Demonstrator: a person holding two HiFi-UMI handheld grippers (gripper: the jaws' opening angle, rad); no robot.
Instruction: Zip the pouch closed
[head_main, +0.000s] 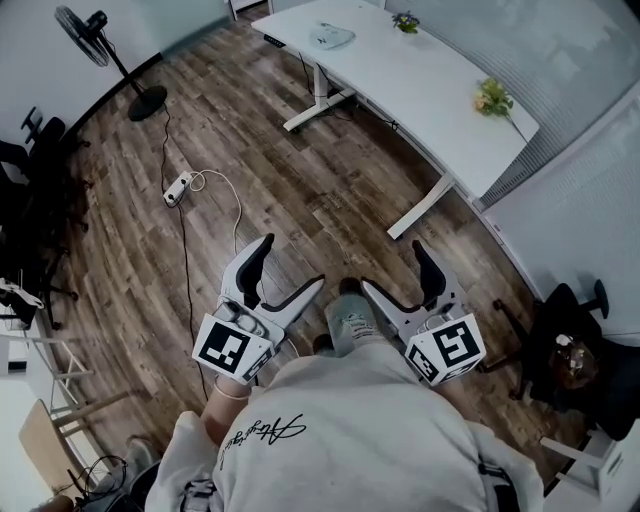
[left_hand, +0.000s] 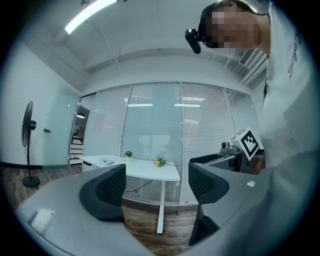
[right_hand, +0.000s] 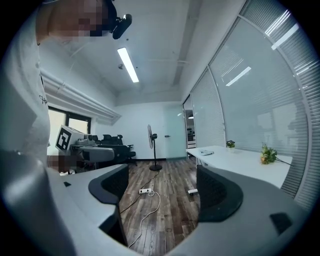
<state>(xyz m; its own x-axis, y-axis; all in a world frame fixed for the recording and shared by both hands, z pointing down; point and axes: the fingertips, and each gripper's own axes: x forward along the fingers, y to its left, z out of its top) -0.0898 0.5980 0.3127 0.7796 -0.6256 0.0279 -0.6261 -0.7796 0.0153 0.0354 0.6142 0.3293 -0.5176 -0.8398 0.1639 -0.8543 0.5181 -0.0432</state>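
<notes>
Nothing you can read as words or numbers, a line of cursive script (head_main: 268, 430) across the back of your shirt (head_main: 360, 440), too loose to make out, black-and-white square markers on your left gripper (head_main: 294, 262) and right gripper (head_main: 392, 265), patterns only.

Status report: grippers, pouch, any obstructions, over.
Open and empty: left gripper, right gripper. Likely pouch, pale item untouched on far desk, out of reach. Only power strip on floor, left of path.
</notes>
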